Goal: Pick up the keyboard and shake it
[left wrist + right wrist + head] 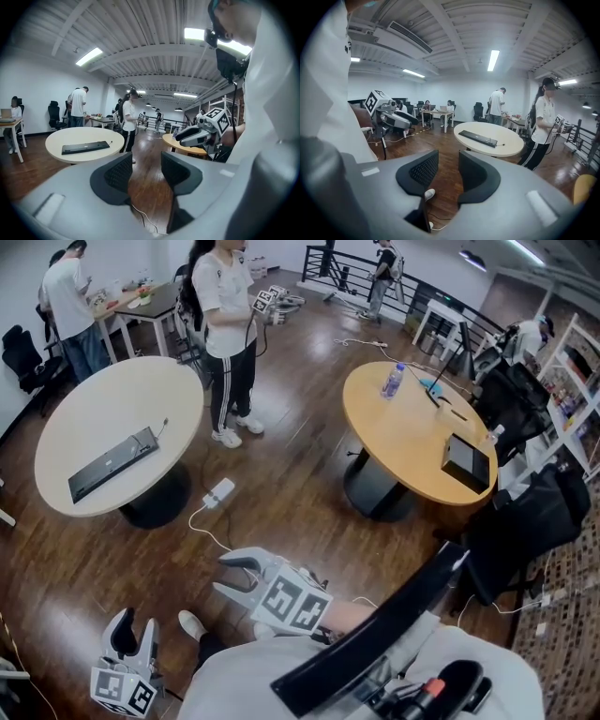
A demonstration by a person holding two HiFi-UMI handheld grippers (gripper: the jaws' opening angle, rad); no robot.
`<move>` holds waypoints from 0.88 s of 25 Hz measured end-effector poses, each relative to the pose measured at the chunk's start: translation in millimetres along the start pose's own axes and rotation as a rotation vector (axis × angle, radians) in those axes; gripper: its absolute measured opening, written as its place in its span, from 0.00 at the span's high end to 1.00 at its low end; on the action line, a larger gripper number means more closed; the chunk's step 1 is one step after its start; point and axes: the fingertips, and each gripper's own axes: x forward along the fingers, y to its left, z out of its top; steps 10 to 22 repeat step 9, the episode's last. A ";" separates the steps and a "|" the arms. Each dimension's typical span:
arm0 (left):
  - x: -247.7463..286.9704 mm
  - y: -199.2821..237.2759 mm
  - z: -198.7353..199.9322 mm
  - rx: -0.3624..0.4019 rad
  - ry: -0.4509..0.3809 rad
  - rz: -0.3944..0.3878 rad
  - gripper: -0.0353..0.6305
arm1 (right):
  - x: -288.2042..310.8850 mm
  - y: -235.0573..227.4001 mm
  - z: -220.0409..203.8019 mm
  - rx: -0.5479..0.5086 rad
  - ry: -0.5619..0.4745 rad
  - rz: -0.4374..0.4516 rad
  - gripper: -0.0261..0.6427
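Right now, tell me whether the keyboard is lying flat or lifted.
Lying flat: the keyboard rests on the white round table, with nothing touching it.

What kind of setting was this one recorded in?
Probably an open-plan office or lab: a round table with a keyboard on it, an office chair by the wall, strip lights overhead.

The keyboard is black, its table cream, the other table ochre, the floor dark brown wood.

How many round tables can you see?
2: a cream one at left holding the keyboard, a wooden one at right with a bottle. Others may lie out of view.
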 end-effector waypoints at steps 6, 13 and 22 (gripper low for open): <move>1.2 6.7 -1.8 -0.002 0.009 0.004 0.66 | 6.9 -1.9 3.5 -0.007 0.002 0.006 0.76; 2.9 9.8 -3.8 -0.004 0.015 0.004 0.66 | 9.8 -3.8 3.5 -0.004 0.003 0.007 0.76; 2.9 9.8 -3.8 -0.004 0.015 0.004 0.66 | 9.8 -3.8 3.5 -0.004 0.003 0.007 0.76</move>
